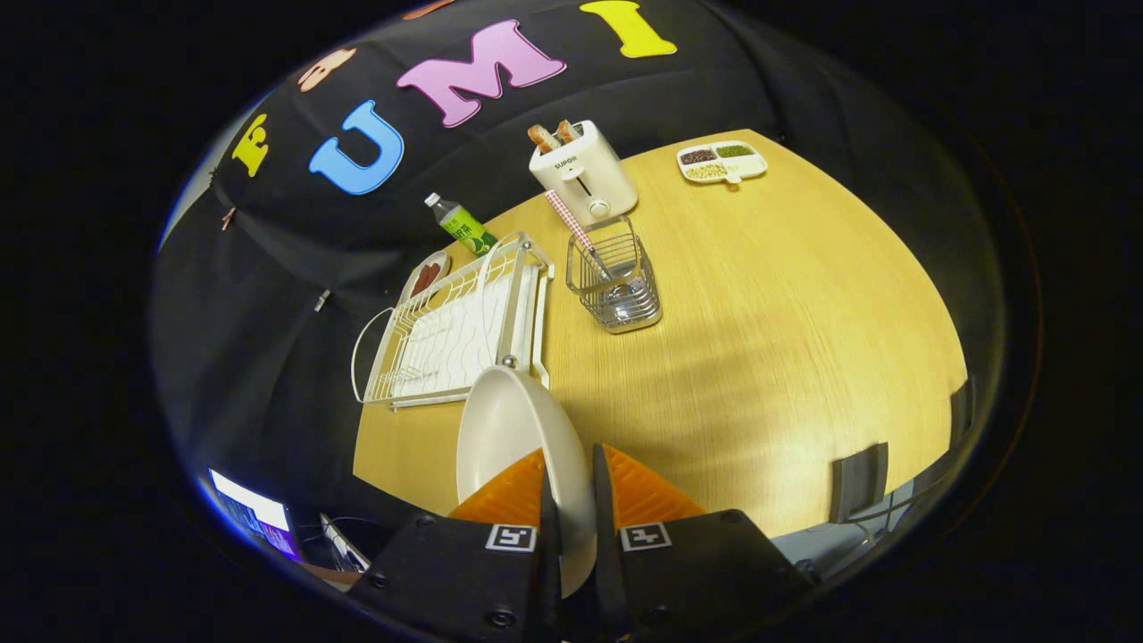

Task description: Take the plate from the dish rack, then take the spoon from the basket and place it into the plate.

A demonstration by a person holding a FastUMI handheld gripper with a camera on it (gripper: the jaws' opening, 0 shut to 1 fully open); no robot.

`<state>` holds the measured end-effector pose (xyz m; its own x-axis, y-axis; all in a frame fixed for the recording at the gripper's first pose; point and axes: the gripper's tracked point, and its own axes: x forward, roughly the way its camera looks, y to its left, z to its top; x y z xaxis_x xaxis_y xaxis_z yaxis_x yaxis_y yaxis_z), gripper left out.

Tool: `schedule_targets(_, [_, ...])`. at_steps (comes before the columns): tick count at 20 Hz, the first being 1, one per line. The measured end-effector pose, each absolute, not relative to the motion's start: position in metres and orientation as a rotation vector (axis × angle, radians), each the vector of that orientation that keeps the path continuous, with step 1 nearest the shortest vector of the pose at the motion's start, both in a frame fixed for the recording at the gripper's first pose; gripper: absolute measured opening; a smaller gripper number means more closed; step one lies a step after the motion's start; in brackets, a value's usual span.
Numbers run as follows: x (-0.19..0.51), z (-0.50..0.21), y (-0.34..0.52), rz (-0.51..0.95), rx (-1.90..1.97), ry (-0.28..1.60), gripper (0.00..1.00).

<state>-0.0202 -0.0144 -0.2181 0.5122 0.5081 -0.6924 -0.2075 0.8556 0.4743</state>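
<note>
The hand-held gripper (571, 487) has its two orange fingers (513, 491) clamped on the near rim of the one plate (509, 424), one finger on each face. The plate is white and held on edge above the bench (759, 357), its long axis running away from the fingers toward the dish rack (455, 326), its hollow face turned to the left.

Just beyond the plate's far edge lies the single white wire dish rack with its ribbed drip tray; the plate's top seems to overlap the rack's near corner in the view. To the right of the rack stands one wire basket (616, 286), upright, with one spoon (580, 234) in it; its checked red-and-white handle leans up and to the left, out over the basket's rim. The bare stretch of bench to the right of the plate lies open.

Farther back are one white toaster (585, 174) with two slices sticking up, one green bottle (460, 223) behind the rack, a small dish (427, 275) with something red beside it, and a divided tray (721, 162) with three fillings at the far edge.
</note>
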Motion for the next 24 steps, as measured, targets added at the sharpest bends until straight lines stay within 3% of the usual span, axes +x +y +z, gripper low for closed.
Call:
schedule_targets(8, [0.013,-0.288,-0.011,0.573,0.286,1.093,0.2])
schedule_targets(14, [0.036,-0.309,-0.028,0.55,0.243,1.104,0.24])
schedule_targets(16, [0.047,-0.302,-0.036,0.546,0.212,1.052,0.37])
schedule_targets(17, [0.049,-0.292,-0.041,0.545,0.199,1.023,0.61])
schedule_targets(18, [0.055,-0.281,-0.045,0.54,0.183,0.974,0.65])
schedule_targets(19, [0.063,-0.27,-0.047,0.537,0.162,0.917,0.87])
schedule_targets(20, [0.07,-0.256,-0.048,0.54,0.146,0.866,0.98])
schedule_targets(24, [0.098,-0.195,-0.037,0.578,0.077,0.669,0.99])
